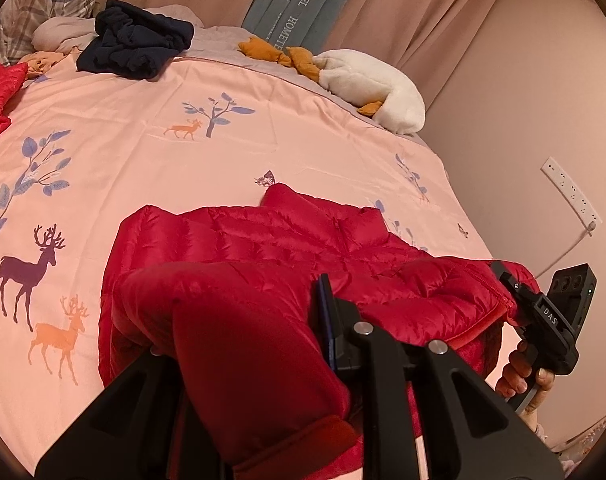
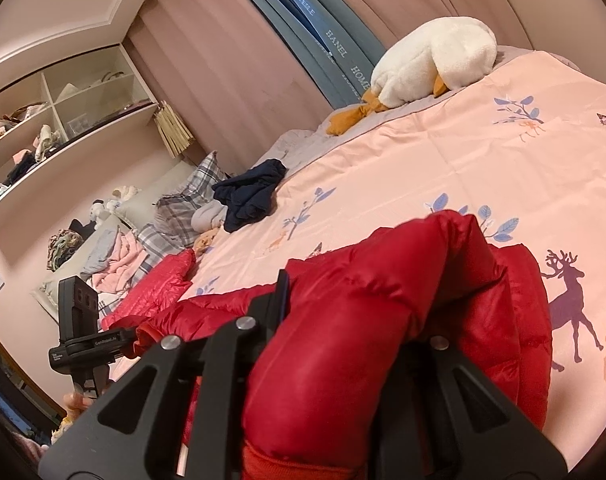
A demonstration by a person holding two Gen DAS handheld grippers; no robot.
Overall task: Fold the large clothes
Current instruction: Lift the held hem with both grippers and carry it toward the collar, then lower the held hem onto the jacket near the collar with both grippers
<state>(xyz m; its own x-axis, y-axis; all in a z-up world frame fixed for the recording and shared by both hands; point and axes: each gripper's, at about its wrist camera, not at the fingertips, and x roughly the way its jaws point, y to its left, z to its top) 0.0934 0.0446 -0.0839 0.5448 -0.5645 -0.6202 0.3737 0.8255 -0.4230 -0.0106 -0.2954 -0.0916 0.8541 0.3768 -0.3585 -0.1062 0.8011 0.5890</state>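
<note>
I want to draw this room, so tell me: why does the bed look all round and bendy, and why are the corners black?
In the left wrist view the fisheye lens bends the pink bedspread into a dome and leaves dark corners. In the right wrist view the curtains curve the same way. In both, warm light tints everything pinkish, and the red jacket close to the lens looks huge and a bit soft.

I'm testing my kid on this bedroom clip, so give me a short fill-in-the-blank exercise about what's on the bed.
1. Both grippers, left gripper and right gripper, clamp a puffy quilted jacket coloured ____.
2. The pink bedspread is printed with trees and ____.
3. The white plush toy has feet coloured ____.

Missing words: red; deer; orange
</note>
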